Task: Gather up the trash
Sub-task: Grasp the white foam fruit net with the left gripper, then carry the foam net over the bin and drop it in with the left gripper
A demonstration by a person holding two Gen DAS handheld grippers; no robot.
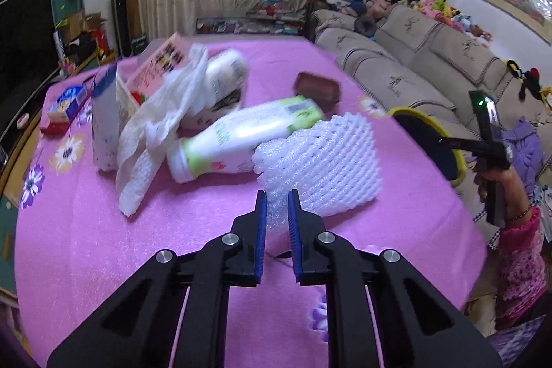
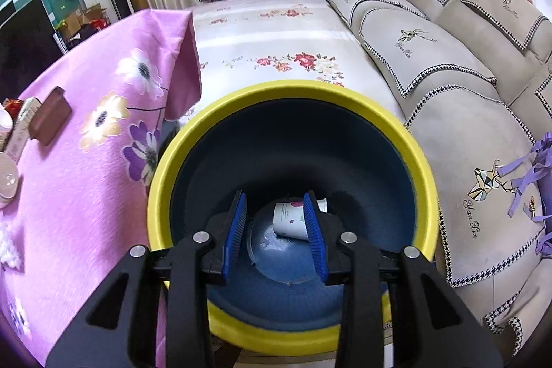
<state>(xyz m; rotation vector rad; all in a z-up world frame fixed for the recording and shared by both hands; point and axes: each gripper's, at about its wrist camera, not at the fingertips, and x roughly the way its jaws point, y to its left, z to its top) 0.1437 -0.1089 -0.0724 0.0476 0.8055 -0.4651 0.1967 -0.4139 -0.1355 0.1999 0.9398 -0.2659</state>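
Two views. Pink flowered cloth (image 1: 86,230) over the worktop, filling most of the left wrist picture; same cloth along the left side of the right wrist picture. Grey sofa (image 2: 448,112) down the right side of both views. Round bin (image 2: 158,195), yellow rim and dark blue inside, taking up the centre and lower half of the right wrist picture, just beside the worktop's edge; same bin (image 1: 460,161) small at right centre of the left wrist picture. White foam net sleeve (image 1: 327,157) lying on the cloth at centre, its near end between the blue pads of the left tool (image 1: 276,195); pads narrowly apart, whether pressing on the sleeve cannot tell. Pale green and white bottle (image 1: 241,140) lying on its side just behind the sleeve, touching it. Crumpled white paper towel (image 1: 155,133) left of the bottle, draped over it. Brown soap-like block (image 1: 315,88) further back. Right tool (image 2: 275,199) above the bin mouth, wide open, holding nothing. Paper cup (image 2: 288,219) on its side at the bin's bottom.
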